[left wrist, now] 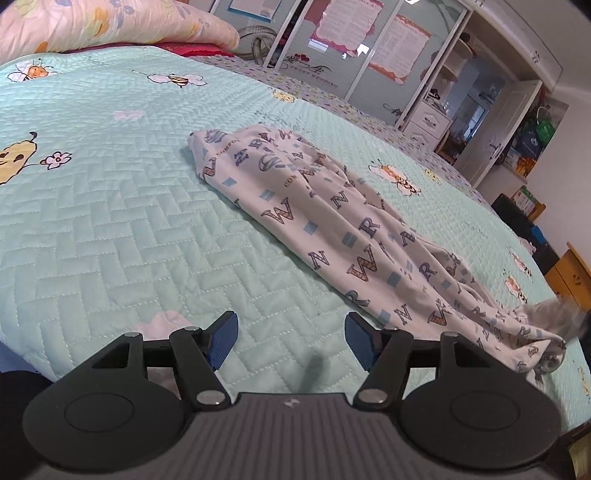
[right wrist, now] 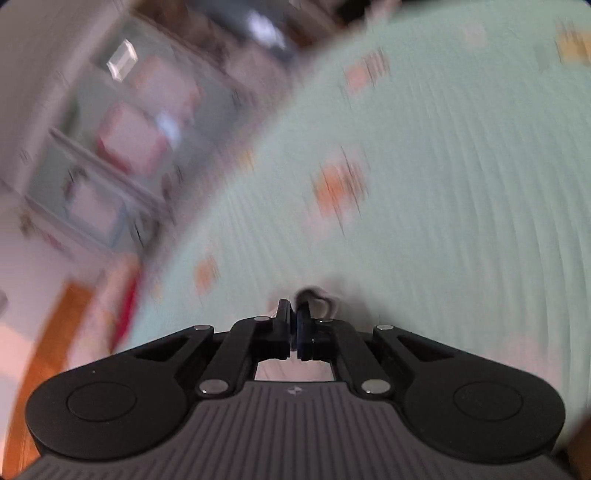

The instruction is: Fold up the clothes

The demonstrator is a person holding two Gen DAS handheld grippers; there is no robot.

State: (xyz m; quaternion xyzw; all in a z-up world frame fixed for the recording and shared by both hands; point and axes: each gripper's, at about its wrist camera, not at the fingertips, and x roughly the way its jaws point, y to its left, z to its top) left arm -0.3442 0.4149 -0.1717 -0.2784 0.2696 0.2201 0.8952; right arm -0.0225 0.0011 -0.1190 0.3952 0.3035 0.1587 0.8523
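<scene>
A white garment printed with blue and brown letters lies stretched out and rumpled on the mint quilted bedspread. It runs from the middle of the bed toward the near right edge. My left gripper hovers open just left of the garment's near part, nothing between its blue pads. A grey blur sits at the garment's near right end. In the right wrist view, my right gripper is shut, with a small bunch of pale cloth at its tips. That view is heavily motion-blurred.
A floral pillow lies at the head of the bed. Beyond the far side stand mirrored wardrobe doors and white drawers. A wooden cabinet stands at the right, past the bed's edge.
</scene>
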